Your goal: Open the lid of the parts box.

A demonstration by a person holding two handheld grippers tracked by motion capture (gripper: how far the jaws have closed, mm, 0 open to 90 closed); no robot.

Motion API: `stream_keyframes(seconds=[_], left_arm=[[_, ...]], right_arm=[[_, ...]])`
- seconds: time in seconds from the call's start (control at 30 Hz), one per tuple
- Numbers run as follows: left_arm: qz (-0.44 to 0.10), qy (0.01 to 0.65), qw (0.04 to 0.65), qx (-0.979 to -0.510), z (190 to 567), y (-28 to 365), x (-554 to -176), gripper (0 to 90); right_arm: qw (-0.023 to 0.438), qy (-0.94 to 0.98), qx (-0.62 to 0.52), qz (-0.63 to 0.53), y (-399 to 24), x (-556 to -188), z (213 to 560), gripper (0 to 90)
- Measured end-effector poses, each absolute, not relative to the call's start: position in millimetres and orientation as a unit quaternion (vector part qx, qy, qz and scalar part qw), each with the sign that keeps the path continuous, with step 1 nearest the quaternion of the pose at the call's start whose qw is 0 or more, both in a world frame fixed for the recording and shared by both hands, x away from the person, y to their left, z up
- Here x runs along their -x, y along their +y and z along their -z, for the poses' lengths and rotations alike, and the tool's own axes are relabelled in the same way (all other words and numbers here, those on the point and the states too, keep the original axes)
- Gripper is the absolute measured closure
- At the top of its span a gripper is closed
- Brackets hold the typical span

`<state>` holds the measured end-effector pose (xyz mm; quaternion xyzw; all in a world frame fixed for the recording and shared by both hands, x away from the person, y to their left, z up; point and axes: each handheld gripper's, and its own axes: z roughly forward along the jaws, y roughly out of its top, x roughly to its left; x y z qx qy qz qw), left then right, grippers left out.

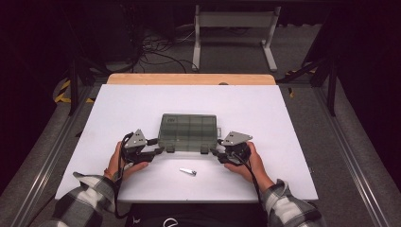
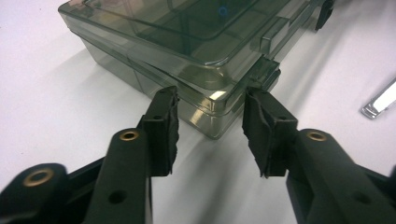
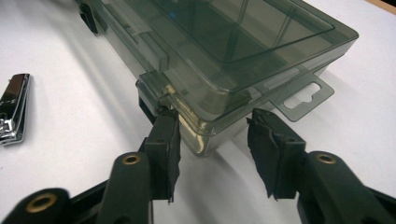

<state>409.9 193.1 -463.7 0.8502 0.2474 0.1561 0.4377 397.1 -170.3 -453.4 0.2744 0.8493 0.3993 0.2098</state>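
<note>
High view: the closed box (image 1: 188, 132) is flanked by the left gripper (image 1: 160, 151) and right gripper (image 1: 216, 152). Left gripper view: a near corner is bracketed between parted jaws, not visibly pinched. Right gripper view: likewise; latches remain unopened, nail clipper (image 3: 13, 108) untouched.

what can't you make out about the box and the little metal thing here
- Smoky translucent plastic compartment box: contents unreadable in every view; tinted lid and reflections hide them.
- Left gripper, right gripper: jaws straddle the box corners; pad contact unclear.
- Small shiny metal clipper: tiny in the high view, cut by frame edges in both gripper views.
</note>
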Motion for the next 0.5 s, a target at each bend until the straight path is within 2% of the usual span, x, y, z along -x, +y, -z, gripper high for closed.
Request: stream_keyframes(seconds=[0.5], left_arm=[[-0.170,0.224,0.434,-0.856,454.7,198.0,-399.1,75.4]], right_arm=[[0.216,0.852,-0.262,-0.400,-173.3,-388.3,447.8,67.6]])
